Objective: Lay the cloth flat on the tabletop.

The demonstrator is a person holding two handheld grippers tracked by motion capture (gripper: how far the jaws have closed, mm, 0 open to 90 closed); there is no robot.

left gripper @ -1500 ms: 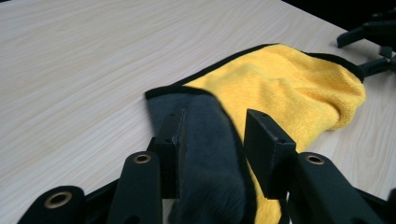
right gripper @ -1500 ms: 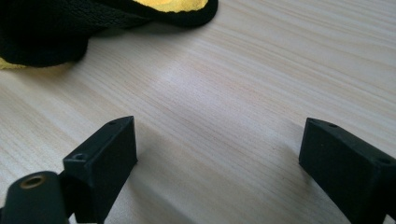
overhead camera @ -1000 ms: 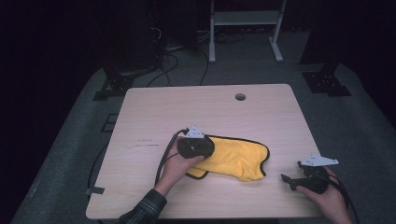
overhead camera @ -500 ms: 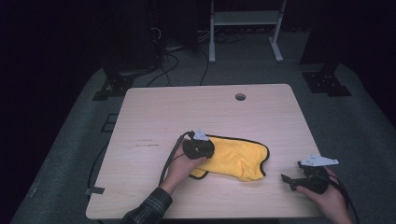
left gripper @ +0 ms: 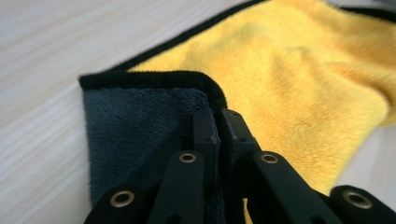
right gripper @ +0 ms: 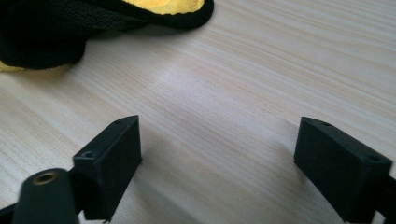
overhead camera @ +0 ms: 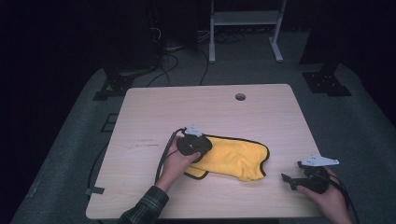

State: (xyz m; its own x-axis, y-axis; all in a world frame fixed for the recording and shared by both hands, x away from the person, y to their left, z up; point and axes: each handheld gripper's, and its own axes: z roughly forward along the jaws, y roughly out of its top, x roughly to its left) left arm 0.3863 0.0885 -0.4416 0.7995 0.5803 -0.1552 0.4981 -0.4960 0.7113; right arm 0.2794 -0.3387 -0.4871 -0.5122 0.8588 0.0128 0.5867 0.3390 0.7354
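Wooden table [overhead camera: 154,112] seen from above, with a yellow cloth [overhead camera: 236,158] lying flat-ish in its near half, a little left of centre. Edged in a black hem, with a dark grey underside showing where one corner is turned over. Rumpled at the right end, where the edge curls up off the wood.

Left gripper [overhead camera: 198,150] at the cloth's left end, held in a hand [overhead camera: 175,161] with a plaid sleeve [overhead camera: 144,210] behind it. Jaws just drawn together, seen in the left gripper view pressed nearly flat against each other, clamped on the folded corner of the cloth [left gripper: 289,88] right beside the black hem. Thin pinch of fabric only between them.

Right gripper [overhead camera: 286,179] resting near the table's right front corner, well apart from the cloth. Jaws spread wide over bare wood in the right gripper view, nothing between them, with the cloth's curled edge [right gripper: 177,11] some way ahead.

Likely handling: light, soft and limp, fluffy pile giving good friction, not fragile. Bound to sag and drape when lifted, so best held at a corner or along the stitched hem, where the fabric is firmest. Second corner at the right end probably the natural hold for the free gripper, for spreading or folding
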